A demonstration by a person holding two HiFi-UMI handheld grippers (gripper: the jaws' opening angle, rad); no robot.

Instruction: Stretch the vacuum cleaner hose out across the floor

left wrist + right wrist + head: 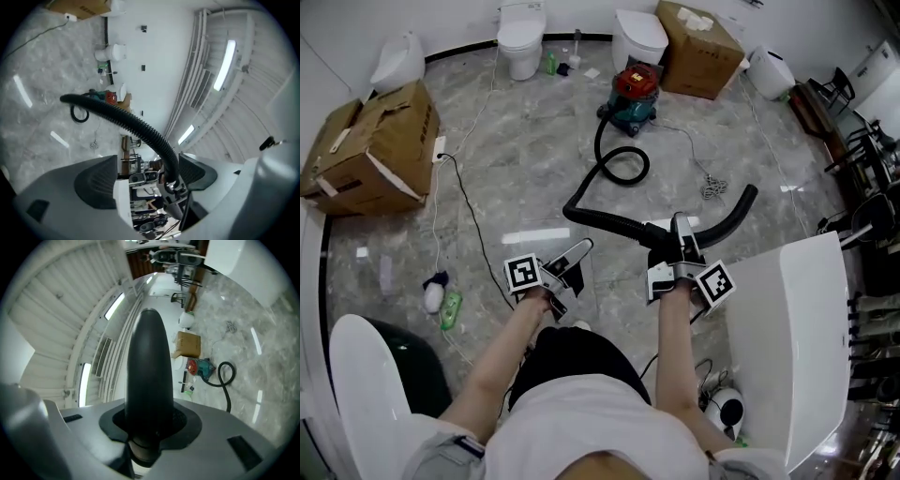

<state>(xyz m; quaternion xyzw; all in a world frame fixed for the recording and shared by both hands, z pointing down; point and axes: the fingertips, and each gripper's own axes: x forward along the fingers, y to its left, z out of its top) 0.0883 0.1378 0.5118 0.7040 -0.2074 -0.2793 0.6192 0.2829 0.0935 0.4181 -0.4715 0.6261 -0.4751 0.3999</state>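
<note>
The marble floor [525,178] has open room between the person and the far wall, so the step in hand, as I judge it, is drawing the line of the hose out toward the near side, away from the cardboard boxes and the white fixture [792,319] at the right. The vacuum cleaner [634,94] stands well away at the far end; it looks likely to roll or tip if tugged hard, so a slow, low pull along the floor should serve better than a lift. The hose [609,223] runs from it into a closed loop [623,167] just in front of the canister, then bends toward the person, with its smooth rigid end rising past the right hand. That loop is what has to go: pulling in line with the canister, not across it, should let it unroll rather than tighten into a kink. The right gripper [679,236] has its jaws clamped on the hose near that smooth end, which fills the right gripper view between the pads [187,420]; the hold looks firm enough to pull with. The left gripper [578,262] hangs just beside the hose with its jaws wide apart on nothing. It would do well to take the ribbed part farther along, so both hands share the pull.
</note>
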